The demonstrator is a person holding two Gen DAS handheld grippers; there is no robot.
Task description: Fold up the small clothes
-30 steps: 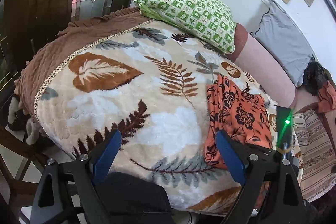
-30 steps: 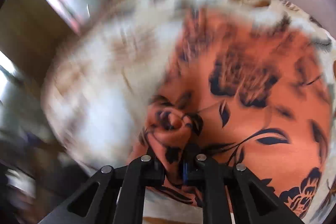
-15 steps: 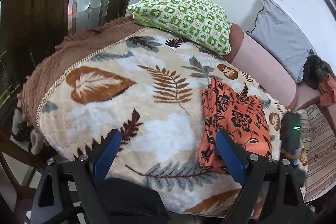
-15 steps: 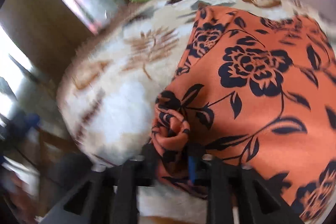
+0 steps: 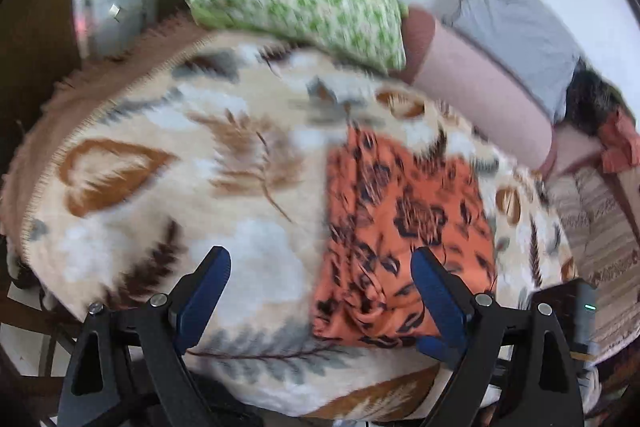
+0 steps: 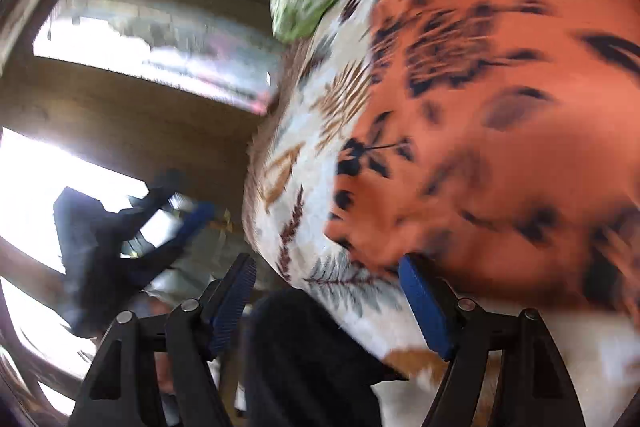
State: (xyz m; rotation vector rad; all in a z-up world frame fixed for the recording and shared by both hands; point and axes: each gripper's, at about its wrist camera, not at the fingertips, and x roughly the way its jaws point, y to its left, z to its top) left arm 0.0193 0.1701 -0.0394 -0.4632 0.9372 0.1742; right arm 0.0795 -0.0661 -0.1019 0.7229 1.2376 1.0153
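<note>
Left wrist view shows both my tongs, left gripper [image 5: 320, 291] and right gripper [image 6: 328, 295], gaping empty, so I should pinch the orange floral garment [image 5: 404, 227] by its near corners.

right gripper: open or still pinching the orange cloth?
Open. In the right wrist view the right gripper has its blue fingers spread wide with nothing between them; the orange floral cloth lies on the blanket.

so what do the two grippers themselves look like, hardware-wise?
Both match: the left gripper and right gripper have black angular linkage arms with silver screws and blue ribbed finger pads. No cables or sleeves visible.
</note>
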